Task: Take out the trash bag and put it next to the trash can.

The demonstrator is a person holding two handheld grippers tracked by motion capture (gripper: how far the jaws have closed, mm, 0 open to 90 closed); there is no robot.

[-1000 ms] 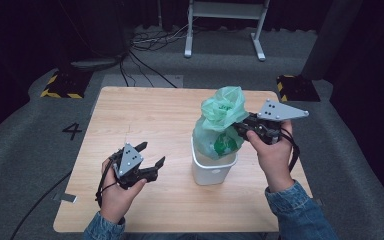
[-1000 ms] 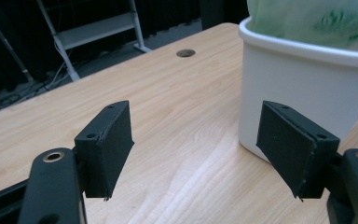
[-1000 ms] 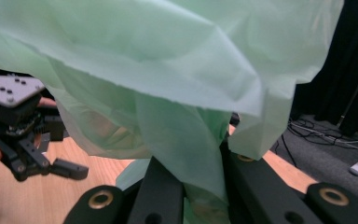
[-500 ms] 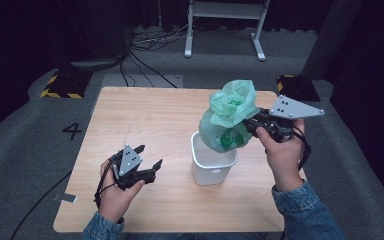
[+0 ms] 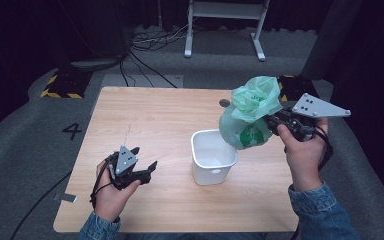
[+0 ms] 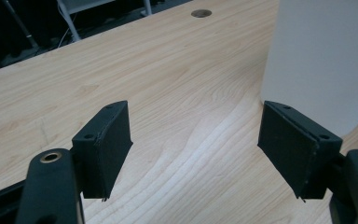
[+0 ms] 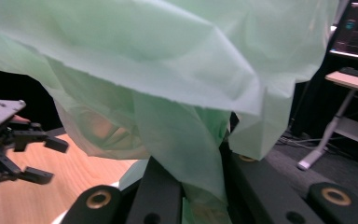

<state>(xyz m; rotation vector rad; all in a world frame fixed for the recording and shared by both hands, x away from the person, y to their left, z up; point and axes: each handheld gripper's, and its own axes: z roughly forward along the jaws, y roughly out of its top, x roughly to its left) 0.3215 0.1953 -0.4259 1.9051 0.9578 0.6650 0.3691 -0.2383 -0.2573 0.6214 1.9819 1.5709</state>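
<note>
Gripping green bag [image 5: 249, 112] by its bunched neck in right gripper [image 5: 272, 122] jaws, clear above white bin [image 5: 212, 156] on tabletop [image 5: 155, 115], left gripper [image 5: 142, 169] jaws open, empty; thin plastic may slip or tear

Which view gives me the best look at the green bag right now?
The high view: the whole green bag hangs from the right gripper, lifted beside the white bin. The right gripper view has close, cropped plastic pinched between its jaws. The left gripper view faces the bin's wall and the table.
</note>
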